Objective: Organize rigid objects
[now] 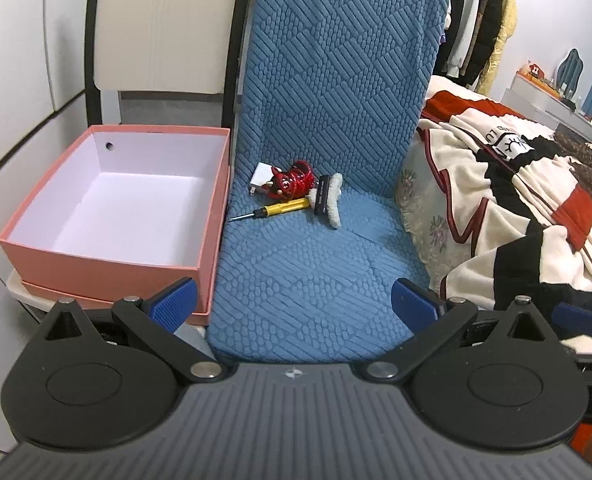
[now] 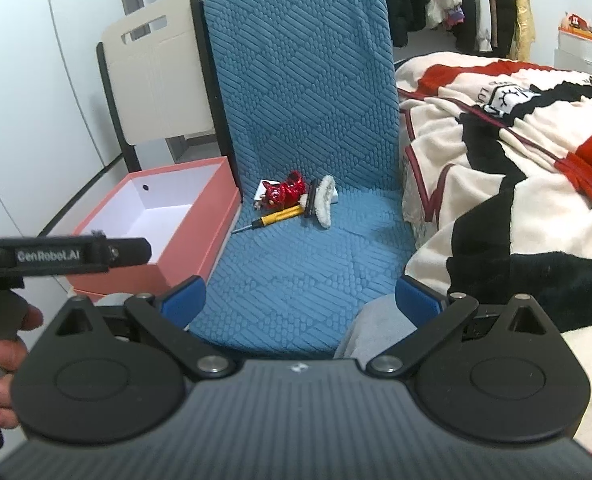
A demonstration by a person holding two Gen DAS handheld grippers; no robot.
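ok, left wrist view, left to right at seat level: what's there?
Pink box → yellow screwdriver → fuzzy brush → blanket. The white charger and red figurine overlap above the screwdriver, so I left them out.

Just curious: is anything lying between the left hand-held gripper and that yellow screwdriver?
Nothing: only bare blue chair seat separates the left hand-held gripper from the yellow screwdriver, seen in the left wrist view.
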